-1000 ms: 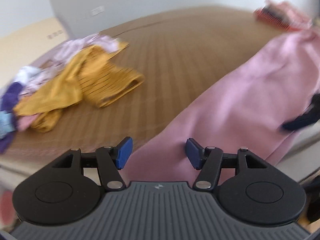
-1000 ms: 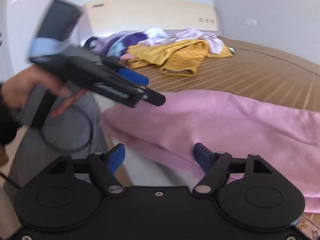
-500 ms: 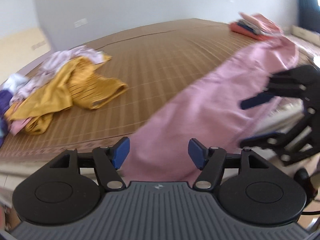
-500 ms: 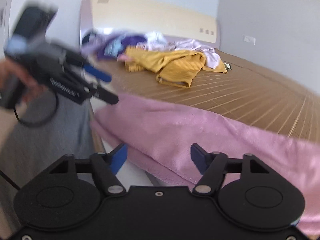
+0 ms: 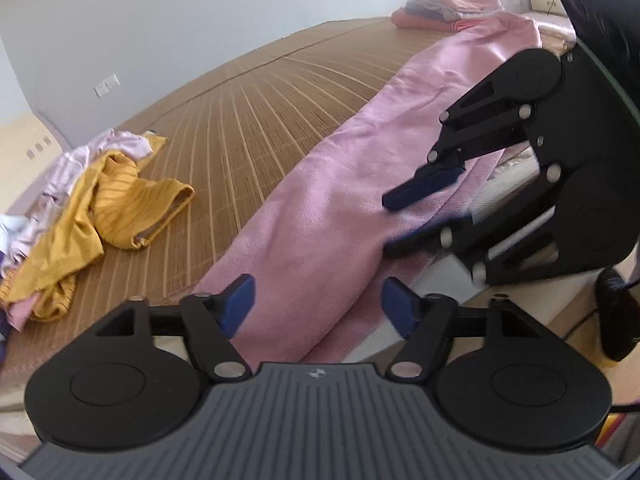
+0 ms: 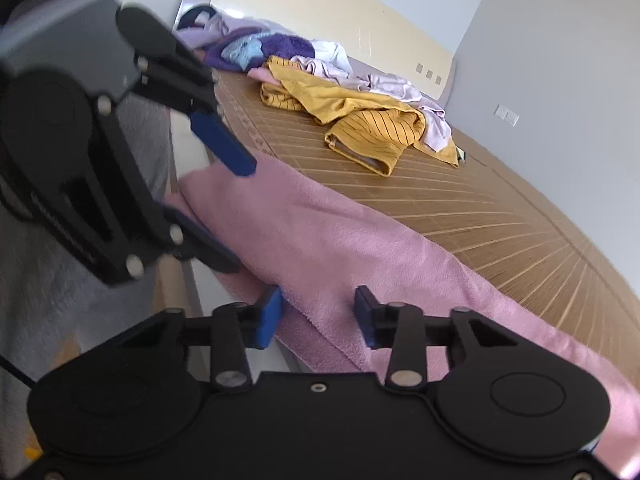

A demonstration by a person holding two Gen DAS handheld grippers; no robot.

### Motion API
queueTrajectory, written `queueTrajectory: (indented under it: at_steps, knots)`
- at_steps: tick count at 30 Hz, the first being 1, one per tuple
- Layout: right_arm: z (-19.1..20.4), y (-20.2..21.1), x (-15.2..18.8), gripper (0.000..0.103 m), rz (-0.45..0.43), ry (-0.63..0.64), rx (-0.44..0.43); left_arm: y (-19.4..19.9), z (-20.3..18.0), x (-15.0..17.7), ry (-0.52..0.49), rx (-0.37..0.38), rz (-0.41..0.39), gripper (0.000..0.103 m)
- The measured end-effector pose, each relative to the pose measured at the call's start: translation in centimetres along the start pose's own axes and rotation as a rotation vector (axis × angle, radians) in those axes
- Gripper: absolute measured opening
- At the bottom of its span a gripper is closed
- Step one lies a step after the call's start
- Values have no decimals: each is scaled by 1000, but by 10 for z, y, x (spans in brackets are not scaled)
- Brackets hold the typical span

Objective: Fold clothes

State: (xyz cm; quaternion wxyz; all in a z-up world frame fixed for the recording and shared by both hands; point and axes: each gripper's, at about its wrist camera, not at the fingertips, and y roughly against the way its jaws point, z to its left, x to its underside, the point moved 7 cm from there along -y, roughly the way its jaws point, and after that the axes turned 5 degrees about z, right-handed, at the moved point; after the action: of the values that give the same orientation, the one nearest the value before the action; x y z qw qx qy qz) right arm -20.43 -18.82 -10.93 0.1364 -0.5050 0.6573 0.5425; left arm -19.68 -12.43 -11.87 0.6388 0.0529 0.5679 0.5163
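A long pink garment lies along the bed's near edge, its hem hanging over the side. My left gripper straddles one end of it. Its jaws are opening, and the cloth sits between the blue pads untouched. My right gripper straddles the hem further along. Its jaws are closing, with a gap still showing on both sides of the cloth. In the left wrist view the right gripper has one finger above the garment's edge and one below. The right wrist view shows the left gripper around the garment's corner.
A woven bamboo mat covers the bed. A heap of unfolded clothes with a yellow striped garment on top lies near the headboard. A folded stack sits at the far corner. A person's grey trouser leg stands beside the bed.
Both grippers rolled and closed in on the pink garment's near edge, drawing nearer to each other. The right jaws narrowed around the hem and the left jaws widened.
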Motion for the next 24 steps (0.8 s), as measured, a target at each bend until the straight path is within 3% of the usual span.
queueTrajectory:
  at_steps: [2,8,9,11,12,17,18,19,20,21,22,24]
  knots:
    - [-5,2,-2,20,-14,-49,-23,-1,-3,-3,-18,-21,-6,79]
    - [-24,6,-6,9,-45,-249,-128,-10,-9,-12,5,-79,-44,79]
    - [-27,7,-6,8,-55,-277,-137,-13,-10,-12,-7,-111,-35,73]
    - [-32,10,-7,7,-68,-298,-134,-16,-9,-11,-20,-154,-35,39]
    - [-33,11,-7,7,-70,-294,-126,-17,-7,-11,-18,-169,-36,16]
    - [-28,11,-8,8,-62,-255,-131,-10,-2,-15,-10,-214,-79,7]
    - [-27,11,-7,10,-60,-244,-121,-6,-1,-17,-9,-218,-91,7]
    - [-25,11,-6,21,-57,-230,-112,-2,1,-19,-8,-222,-103,6]
    - [-23,11,-6,39,-55,-217,-103,1,1,-21,-5,-223,-112,6]
    - [-21,11,-6,47,-60,-196,-86,4,2,-24,-3,-220,-119,6]
    - [-19,11,-5,53,-65,-175,-69,6,3,-26,-3,-221,-125,6]
    - [-15,8,-7,53,-66,-132,-33,9,2,-28,-18,-223,-122,6]
